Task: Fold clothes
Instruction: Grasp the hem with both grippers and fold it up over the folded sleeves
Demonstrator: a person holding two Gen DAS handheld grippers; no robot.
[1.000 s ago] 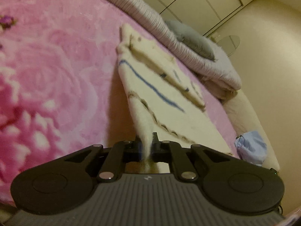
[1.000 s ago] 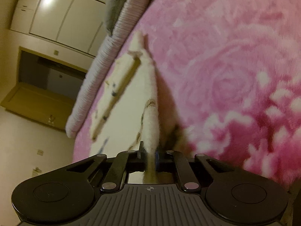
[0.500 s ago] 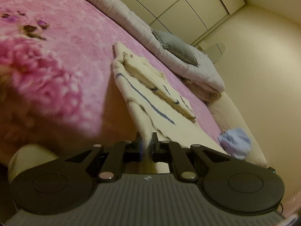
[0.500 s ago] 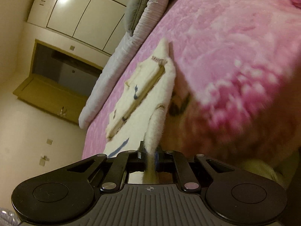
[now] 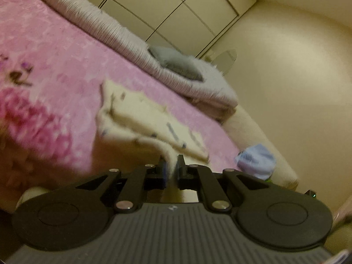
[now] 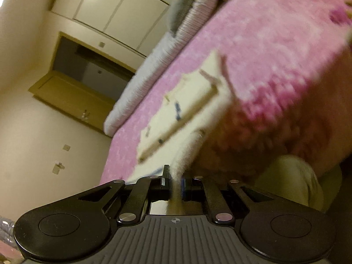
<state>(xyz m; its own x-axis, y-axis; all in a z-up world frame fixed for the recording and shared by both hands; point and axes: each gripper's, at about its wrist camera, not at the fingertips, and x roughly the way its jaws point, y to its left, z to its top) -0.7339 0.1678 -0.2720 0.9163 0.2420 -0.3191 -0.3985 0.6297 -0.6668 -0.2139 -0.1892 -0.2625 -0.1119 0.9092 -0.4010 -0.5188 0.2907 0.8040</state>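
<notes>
My left gripper is pinched tight on one near corner of the cream garment, and my right gripper is pinched on the other near corner; in both wrist views fuzzy cloth runs straight up out of the jaws. From my grips the garment stretches away over the pink floral blanket, its far part lying flat on the bed, with a narrower folded layer on top. It sits near the middle of the blanket, well short of the rolled grey quilt along the far edge.

I judge the main risk is uneven pull: if one hand leads, the fabric will skew and the fold edge will land crooked. Pulling too hard could drag the resting part and shake the folded layer loose. The fleece could also slip from a shallow pinch.

Its long axis runs from my grippers toward the far side of the bed.
</notes>
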